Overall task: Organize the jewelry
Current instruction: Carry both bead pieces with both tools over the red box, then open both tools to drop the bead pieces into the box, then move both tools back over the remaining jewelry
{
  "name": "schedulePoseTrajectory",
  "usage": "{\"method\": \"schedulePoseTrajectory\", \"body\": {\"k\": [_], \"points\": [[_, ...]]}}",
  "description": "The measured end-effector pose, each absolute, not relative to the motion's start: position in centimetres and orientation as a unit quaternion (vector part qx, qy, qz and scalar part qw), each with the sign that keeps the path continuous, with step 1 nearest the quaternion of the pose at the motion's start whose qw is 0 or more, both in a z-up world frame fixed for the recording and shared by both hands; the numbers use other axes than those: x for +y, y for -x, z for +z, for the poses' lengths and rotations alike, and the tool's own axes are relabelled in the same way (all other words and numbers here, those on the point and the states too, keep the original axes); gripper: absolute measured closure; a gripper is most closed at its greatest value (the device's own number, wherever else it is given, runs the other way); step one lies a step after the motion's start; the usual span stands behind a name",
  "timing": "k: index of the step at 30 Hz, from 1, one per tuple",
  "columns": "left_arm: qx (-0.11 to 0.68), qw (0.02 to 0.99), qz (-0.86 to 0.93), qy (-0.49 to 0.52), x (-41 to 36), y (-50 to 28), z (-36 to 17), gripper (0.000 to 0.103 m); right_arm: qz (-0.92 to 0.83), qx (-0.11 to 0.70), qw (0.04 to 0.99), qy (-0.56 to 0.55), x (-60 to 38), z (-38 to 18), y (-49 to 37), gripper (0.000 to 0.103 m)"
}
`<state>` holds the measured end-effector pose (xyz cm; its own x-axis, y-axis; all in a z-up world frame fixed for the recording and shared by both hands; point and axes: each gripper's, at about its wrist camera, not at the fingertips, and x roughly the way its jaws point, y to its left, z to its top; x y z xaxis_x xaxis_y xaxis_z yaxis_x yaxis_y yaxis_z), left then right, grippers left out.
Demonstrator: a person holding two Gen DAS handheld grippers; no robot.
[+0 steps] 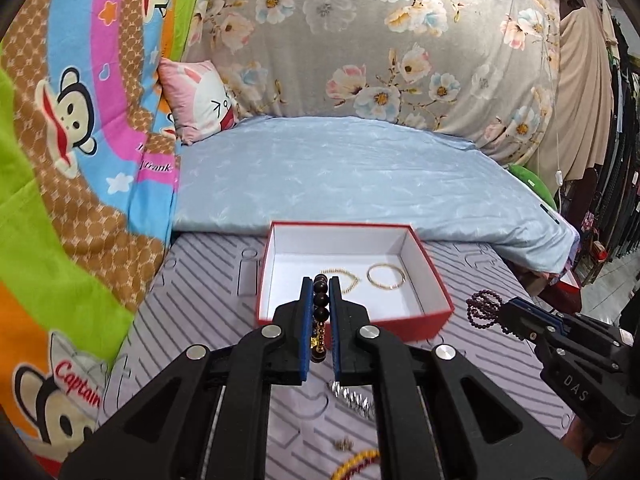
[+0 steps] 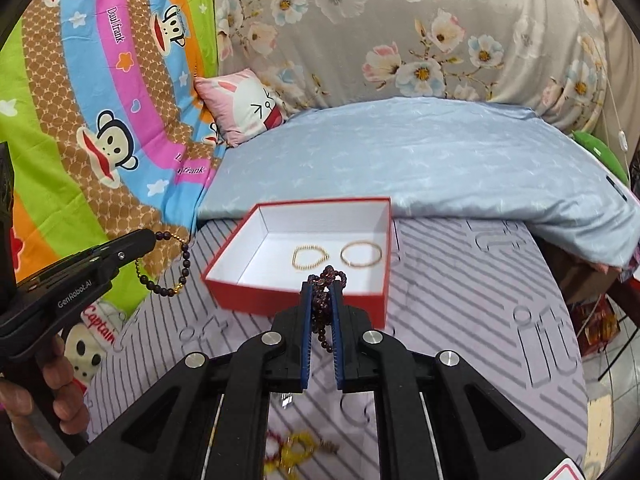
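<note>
My left tool (image 1: 321,280) is clenched on one dark-bead bracelet (image 1: 321,300), hanging over the near edge of the red box (image 1: 436,276) at my 12 o'clock. My right tool (image 2: 322,284) grips one purple bead strand (image 2: 326,300) just short of the box. Two gold bracelets (image 2: 310,258) lie side by side inside, with more pieces on the striped mat (image 1: 192,300) at 6 o'clock.

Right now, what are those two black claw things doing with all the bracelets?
A person is sorting jewelry into a red box on the bed. The left gripper is shut on a dark bead bracelet, and the right gripper is shut on a purple bead bracelet. Both are held near the box. A gold beaded bracelet and a gold bangle already lie inside.
</note>
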<state>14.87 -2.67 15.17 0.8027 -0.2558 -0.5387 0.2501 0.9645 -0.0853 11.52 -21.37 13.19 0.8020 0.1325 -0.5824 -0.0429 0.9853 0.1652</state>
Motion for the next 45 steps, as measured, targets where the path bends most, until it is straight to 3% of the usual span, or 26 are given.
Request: {"method": "schedulePoseTrajectory", "body": {"k": [13, 28, 31, 33, 34, 35, 45], "points": [[0.31, 0.942, -0.126, -0.008, -5.7, -24.0, 12.0, 0.096, 0.052, 0.348, 0.933, -0.072, -20.9, 9.6, -21.6, 0.094], [0.354, 0.929, -0.106, -0.015, -6.2, -28.5, 6.9, 0.095, 0.037, 0.385, 0.92, -0.069, -21.4, 5.0, -25.8, 0.094], [0.362, 0.927, -0.101, -0.009, -6.1, -29.0, 6.2, 0.093, 0.03, 0.385, 0.92, -0.06, -21.4, 4.5, -26.1, 0.083], [0.365, 0.926, -0.095, -0.002, -5.7, -29.1, 6.0, 0.082, 0.026, 0.382, 0.922, -0.061, -21.5, 4.7, -26.1, 0.059], [0.363, 0.927, -0.09, 0.002, -5.4, -29.1, 6.0, 0.07, 0.019, 0.373, 0.926, -0.063, -21.8, 5.0, -25.8, 0.054], [0.358, 0.93, -0.086, 0.004, -5.1, -28.8, 6.1, 0.066, 0.015, 0.366, 0.928, -0.063, -21.9, 5.3, -25.5, 0.05], [0.339, 0.936, -0.089, 0.009, -3.0, -23.9, 7.7, 0.056, -0.002, 0.348, 0.937, -0.04, -21.9, 7.0, -20.6, 0.05]]}}
